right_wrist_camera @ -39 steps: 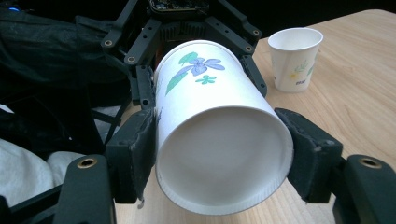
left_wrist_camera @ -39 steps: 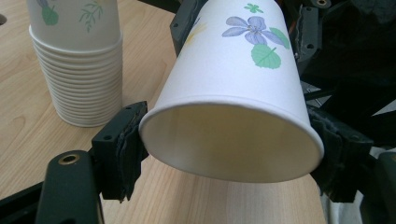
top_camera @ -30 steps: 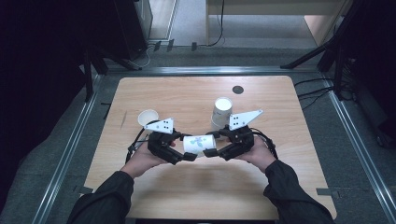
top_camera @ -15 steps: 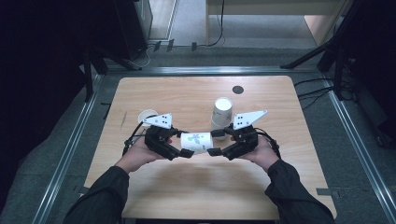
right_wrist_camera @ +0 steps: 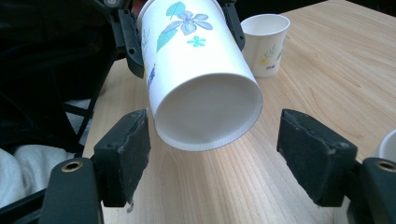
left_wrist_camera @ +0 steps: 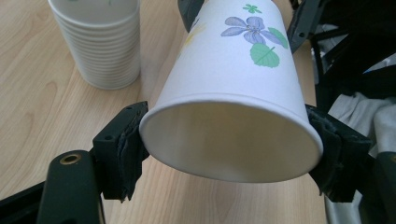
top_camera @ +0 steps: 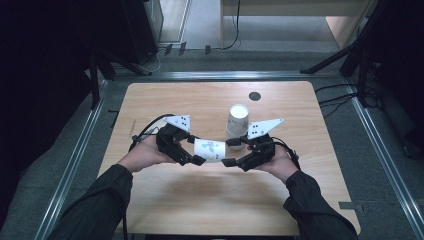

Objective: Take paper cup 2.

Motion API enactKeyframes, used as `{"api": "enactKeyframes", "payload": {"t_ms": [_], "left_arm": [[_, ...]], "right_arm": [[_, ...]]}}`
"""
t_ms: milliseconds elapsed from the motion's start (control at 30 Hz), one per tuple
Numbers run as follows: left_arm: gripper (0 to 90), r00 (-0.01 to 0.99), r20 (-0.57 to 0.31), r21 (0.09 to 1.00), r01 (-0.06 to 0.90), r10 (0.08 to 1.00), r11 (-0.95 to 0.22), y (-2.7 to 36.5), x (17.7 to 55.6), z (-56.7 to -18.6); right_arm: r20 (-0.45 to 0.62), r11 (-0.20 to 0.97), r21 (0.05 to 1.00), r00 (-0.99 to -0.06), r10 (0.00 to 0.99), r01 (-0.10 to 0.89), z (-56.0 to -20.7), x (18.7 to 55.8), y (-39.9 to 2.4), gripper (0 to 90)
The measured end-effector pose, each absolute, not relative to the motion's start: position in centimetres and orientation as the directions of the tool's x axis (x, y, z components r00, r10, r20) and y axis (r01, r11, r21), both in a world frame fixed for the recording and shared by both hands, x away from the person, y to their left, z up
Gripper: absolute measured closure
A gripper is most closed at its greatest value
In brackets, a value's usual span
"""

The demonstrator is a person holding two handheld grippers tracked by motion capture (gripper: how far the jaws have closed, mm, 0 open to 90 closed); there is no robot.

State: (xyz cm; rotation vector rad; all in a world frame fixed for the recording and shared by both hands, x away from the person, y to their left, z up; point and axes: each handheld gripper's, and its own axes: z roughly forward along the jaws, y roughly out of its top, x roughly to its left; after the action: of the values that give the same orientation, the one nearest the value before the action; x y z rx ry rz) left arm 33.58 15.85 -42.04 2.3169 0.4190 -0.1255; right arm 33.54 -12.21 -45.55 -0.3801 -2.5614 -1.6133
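One flowered paper cup [top_camera: 209,150] is held on its side at the centre of the high view, long axis level, rim toward frame left. It is clamped at the rim by the left gripper [top_camera: 196,158]. The right gripper [top_camera: 229,161] has just been opening; its pads [right_wrist_camera: 127,150] stand wide beside the cup's base, apart from it. Behind, a cup stack [top_camera: 237,121] stands on the wooden table [top_camera: 200,200]; grey floor surrounds it.
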Motion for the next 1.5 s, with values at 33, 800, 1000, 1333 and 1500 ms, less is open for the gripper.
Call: {"api": "enactKeyframes", "payload": {"t_ms": [33,800,1000,1333,1500], "left_arm": [[23.1,0.94,-0.214,0.659,0.339,0.265,-0.671,15.7,33.7,-42.0],[23.0,0.963,-0.143,0.492,0.269,0.228,-0.828,13.8,34.6,-40.0],[23.0,0.963,-0.15,0.476,0.271,0.226,-0.837,13.5,34.7,-40.1],[23.0,0.96,-0.165,0.459,0.278,0.227,-0.844,13.3,34.9,-40.4],[23.0,0.963,-0.158,0.439,0.265,0.217,-0.859,13.1,35.0,-40.4]], "right_arm": [[0.207,0.411,0.875,-0.965,0.161,0.256,-45.6,33.6,-12.1,26.3],[0.171,0.454,0.865,-0.976,0.137,0.215,-45.7,33.9,-9.7,26.7],[0.162,0.456,0.867,-0.978,0.129,0.204,-45.7,34.0,-9.3,27.3],[0.146,0.485,0.855,-0.982,0.118,0.185,-45.9,33.9,-8.6,28.1],[0.142,0.49,0.852,-0.983,0.117,0.182,-46.0,34.0,-8.4,28.6]]}}
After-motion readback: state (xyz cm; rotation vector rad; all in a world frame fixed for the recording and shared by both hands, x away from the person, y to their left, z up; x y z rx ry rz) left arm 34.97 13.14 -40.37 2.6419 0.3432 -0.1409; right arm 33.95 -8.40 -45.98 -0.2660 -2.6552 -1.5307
